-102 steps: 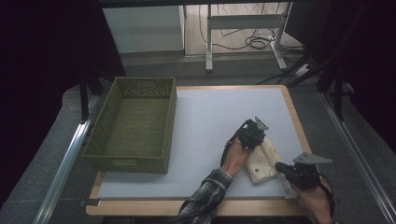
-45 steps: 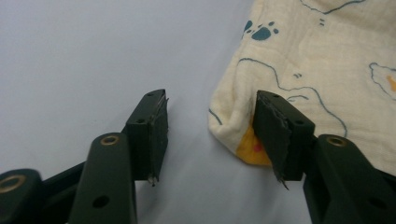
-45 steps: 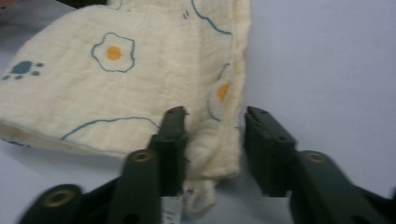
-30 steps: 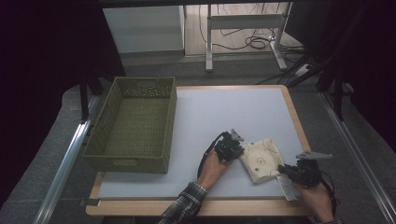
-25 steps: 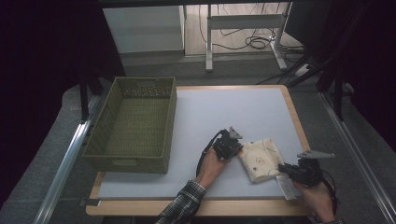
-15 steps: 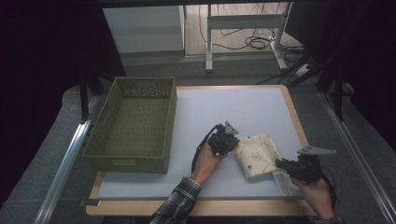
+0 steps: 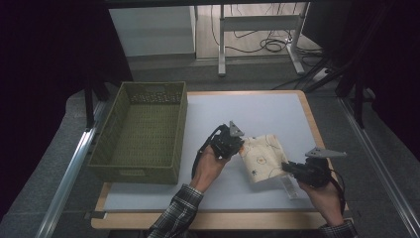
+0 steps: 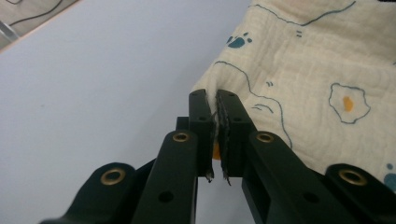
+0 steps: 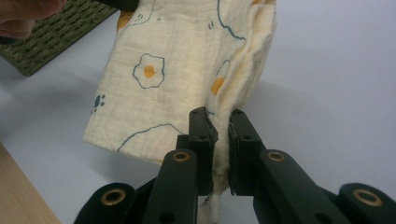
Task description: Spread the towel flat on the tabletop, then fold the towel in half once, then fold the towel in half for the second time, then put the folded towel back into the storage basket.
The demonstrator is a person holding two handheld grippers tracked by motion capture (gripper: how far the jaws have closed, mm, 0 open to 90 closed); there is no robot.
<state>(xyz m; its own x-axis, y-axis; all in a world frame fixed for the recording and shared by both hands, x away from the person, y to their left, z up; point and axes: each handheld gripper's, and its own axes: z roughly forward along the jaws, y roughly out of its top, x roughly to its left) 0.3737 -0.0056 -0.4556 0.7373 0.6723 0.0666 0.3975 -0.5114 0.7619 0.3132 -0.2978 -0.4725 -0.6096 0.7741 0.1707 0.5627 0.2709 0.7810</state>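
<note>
High view: folded cream printed cloth [image 7: 261, 157] held between both grippers, lifted off white surface [image 7: 257, 111] near its front right. Left gripper [image 7: 236, 144] jaws clamped on cloth's left corner; right gripper [image 7: 289, 168] jaws pinching bunched right edge. Green woven basket [image 7: 143, 131] at surface's left edge, well apart from cloth. Open bare surface between basket and cloth, and behind cloth.

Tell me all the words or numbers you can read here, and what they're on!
None: there are no words or numbers to read.
The cloth has only pictures: fried eggs, paw prints and blue lines.
The basket and the table carry no label.
</note>
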